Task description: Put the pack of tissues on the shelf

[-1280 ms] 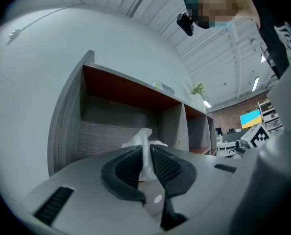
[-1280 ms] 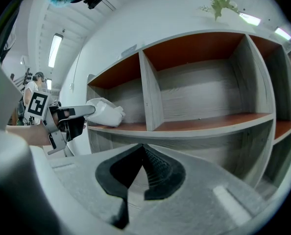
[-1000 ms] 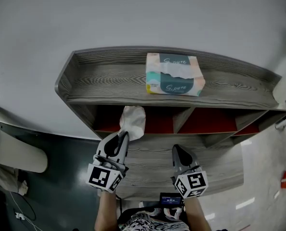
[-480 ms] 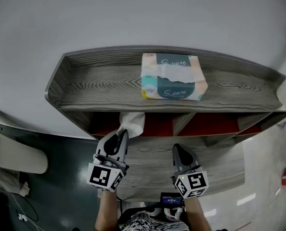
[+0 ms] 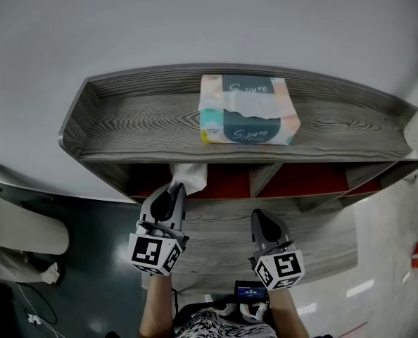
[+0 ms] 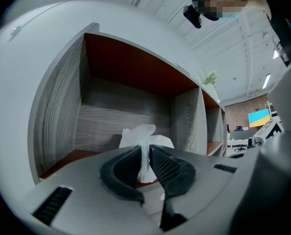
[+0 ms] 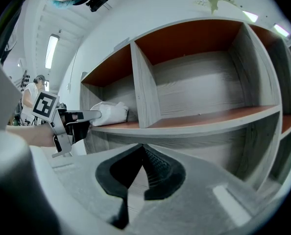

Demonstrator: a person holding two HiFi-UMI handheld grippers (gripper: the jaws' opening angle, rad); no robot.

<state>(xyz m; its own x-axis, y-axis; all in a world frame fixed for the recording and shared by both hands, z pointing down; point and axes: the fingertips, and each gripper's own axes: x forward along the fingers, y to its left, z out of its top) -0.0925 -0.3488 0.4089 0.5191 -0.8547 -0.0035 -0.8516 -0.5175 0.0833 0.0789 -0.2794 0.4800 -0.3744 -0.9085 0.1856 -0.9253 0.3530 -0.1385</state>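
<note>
A white soft pack of tissues (image 5: 188,176) is pinched in my left gripper (image 5: 172,187), whose jaws are shut on its near edge. In the left gripper view the pack (image 6: 146,137) hangs at the mouth of the leftmost compartment of the grey wooden shelf (image 5: 124,129), just above the compartment floor. The right gripper view shows the pack (image 7: 109,112) reaching into that compartment, with the left gripper (image 7: 92,115) behind it. My right gripper (image 5: 257,217) hovers lower right in front of the shelf, shut with nothing in it (image 7: 143,148).
A patterned tissue box (image 5: 248,110) lies on the shelf's top board. The compartments (image 7: 199,92) have red-brown linings and upright dividers (image 7: 139,89). A white rounded object (image 5: 19,224) stands on the dark floor at left. A lower wooden ledge (image 5: 216,234) lies under my grippers.
The left gripper has pushed the white pack further in under the shelf's top board, so less of it shows in the head view. The right gripper has stayed put.
</note>
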